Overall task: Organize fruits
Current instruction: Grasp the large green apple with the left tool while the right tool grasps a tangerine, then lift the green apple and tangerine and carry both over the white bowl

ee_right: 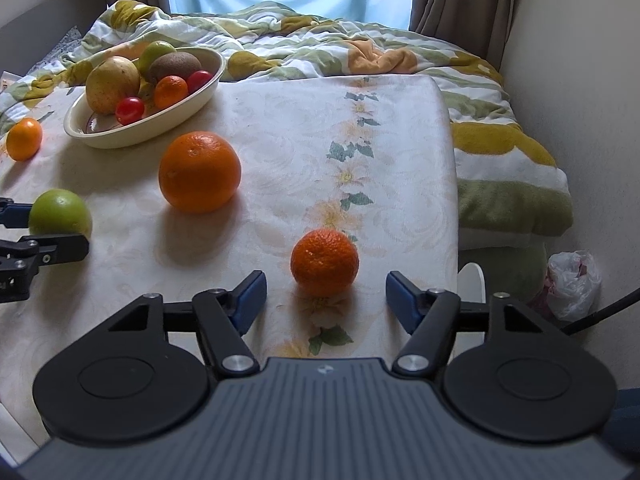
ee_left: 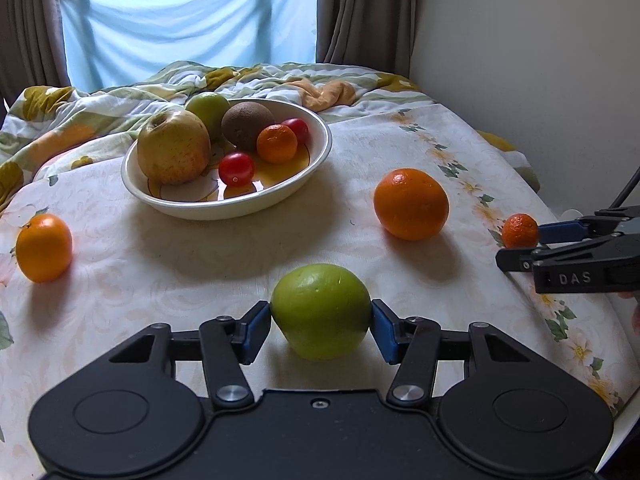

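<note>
A green apple sits between the blue pads of my left gripper, which is shut on it; it also shows in the right wrist view. My right gripper is open, its fingers either side of a small mandarin without touching it; the mandarin also shows in the left wrist view. A large orange lies mid-table. A smaller orange lies at the left. The cream bowl holds a yellow apple, a green fruit, a kiwi, a mandarin and two cherry tomatoes.
The table carries a floral cloth. A rumpled quilt lies behind it and over its right side. A wall stands close on the right. A white plastic bag lies on the floor at the right.
</note>
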The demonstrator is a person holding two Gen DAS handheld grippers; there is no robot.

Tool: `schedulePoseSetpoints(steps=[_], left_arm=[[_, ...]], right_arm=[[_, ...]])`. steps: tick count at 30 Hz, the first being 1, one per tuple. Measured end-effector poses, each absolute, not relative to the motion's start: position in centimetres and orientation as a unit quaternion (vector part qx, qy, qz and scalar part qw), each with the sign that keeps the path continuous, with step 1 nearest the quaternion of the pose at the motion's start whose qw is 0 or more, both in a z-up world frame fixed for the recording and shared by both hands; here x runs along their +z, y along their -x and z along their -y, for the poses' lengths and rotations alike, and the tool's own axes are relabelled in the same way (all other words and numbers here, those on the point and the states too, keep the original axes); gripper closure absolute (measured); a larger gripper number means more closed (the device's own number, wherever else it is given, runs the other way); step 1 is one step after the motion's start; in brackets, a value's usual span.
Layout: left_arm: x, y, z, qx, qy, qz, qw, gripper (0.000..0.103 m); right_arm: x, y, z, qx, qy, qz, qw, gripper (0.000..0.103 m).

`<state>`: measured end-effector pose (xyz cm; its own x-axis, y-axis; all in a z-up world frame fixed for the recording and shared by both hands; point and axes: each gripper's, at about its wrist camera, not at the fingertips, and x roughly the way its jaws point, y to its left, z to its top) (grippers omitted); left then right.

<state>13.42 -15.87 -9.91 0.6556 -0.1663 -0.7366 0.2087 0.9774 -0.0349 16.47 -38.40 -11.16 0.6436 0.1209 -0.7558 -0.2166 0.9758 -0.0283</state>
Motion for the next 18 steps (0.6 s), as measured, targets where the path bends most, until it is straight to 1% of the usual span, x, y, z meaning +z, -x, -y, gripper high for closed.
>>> schedulePoseSetpoints(steps=[6, 8, 13, 16, 18], left_arm=[[-9.8, -13.1, 15.5, -0.102, -0.023, -0.404, 0.909, 0.045], [-9.8, -13.0, 15.4, -0.100, -0.022, -0.404, 0.909, 0.045], [-9.6, -12.8, 14.8, -0.096, -0.013, -0.403, 0.910, 0.045], [-9.4, -12.7, 14.5, -0.096, -0.009, -0.401, 0.911, 0.045], [-9.2, -12.7, 14.4, -0.095, -0.007, -0.399, 0.912, 0.045]], right_arm=[[-11.2, -16.8, 38.0, 0.093, 0.061, -0.410, 0.905, 0.031], [-11.2, -16.9, 37.9, 0.096, 0.061, -0.409, 0.905, 0.036], [-11.1, -17.5, 37.4, 0.097, 0.066, -0.410, 0.905, 0.040], [-11.0, -17.6, 37.0, 0.089, 0.085, -0.406, 0.906, 0.051], [-10.9, -17.7, 37.0, 0.088, 0.083, -0.407, 0.905, 0.051]])
